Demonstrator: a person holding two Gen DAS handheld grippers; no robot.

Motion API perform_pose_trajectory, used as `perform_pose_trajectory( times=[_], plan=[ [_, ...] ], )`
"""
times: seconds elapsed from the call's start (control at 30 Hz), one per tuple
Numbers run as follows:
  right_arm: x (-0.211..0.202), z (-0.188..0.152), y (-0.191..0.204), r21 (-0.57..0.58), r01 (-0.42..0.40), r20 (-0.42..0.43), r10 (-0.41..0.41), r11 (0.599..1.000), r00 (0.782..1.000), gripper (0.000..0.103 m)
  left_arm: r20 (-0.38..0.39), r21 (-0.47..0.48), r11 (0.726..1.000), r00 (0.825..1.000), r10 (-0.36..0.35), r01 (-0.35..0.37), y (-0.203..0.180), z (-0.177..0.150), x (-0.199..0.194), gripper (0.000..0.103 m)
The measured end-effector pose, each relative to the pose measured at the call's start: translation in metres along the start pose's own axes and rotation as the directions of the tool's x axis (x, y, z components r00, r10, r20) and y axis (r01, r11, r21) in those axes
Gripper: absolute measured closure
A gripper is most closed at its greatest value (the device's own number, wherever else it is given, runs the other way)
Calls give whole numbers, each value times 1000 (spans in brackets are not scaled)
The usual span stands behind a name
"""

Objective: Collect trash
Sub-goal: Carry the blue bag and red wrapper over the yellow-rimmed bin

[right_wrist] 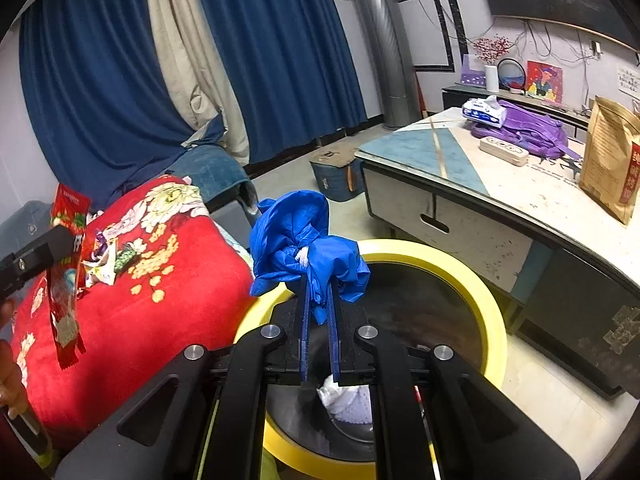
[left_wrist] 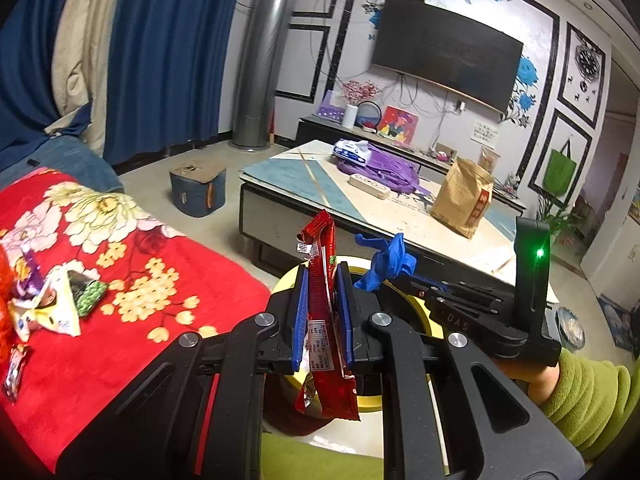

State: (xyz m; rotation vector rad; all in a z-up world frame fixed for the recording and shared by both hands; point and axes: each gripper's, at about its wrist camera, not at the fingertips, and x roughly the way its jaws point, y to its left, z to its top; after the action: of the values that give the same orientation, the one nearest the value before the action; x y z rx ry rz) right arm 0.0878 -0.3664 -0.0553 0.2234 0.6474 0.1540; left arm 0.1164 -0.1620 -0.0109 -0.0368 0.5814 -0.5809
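Note:
My left gripper (left_wrist: 322, 270) is shut on a red snack wrapper (left_wrist: 322, 240) that stands up between the blue pads and hangs below them. It is held over the near rim of a round yellow bin (left_wrist: 370, 402). My right gripper (right_wrist: 319, 284) is shut on a crumpled blue plastic bag (right_wrist: 304, 236), above the yellow bin (right_wrist: 472, 280). A white crumpled tissue (right_wrist: 348, 400) lies inside the bin. In the right wrist view the left gripper (right_wrist: 68, 240) shows at the left edge with the red wrapper (right_wrist: 66, 300) dangling from it. The left wrist view shows the right gripper (left_wrist: 404, 278) with the blue bag (left_wrist: 386, 262).
A sofa with a red floral blanket (left_wrist: 120, 320) at the left carries several loose wrappers (left_wrist: 52, 300). A low coffee table (left_wrist: 288, 176) stands just behind the bin with a brown paper bag (left_wrist: 460, 200), a purple bag (left_wrist: 388, 168) and a power strip. A blue stool (left_wrist: 198, 192) sits on the floor.

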Motion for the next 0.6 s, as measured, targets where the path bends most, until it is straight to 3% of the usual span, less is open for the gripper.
perform_pose_trajectory(
  times=[0.6],
  plan=[
    [3, -27, -32, 78, 36, -43, -33, 996, 999, 95, -51, 61, 996, 997, -61, 64, -36, 13, 51, 94]
  ],
)
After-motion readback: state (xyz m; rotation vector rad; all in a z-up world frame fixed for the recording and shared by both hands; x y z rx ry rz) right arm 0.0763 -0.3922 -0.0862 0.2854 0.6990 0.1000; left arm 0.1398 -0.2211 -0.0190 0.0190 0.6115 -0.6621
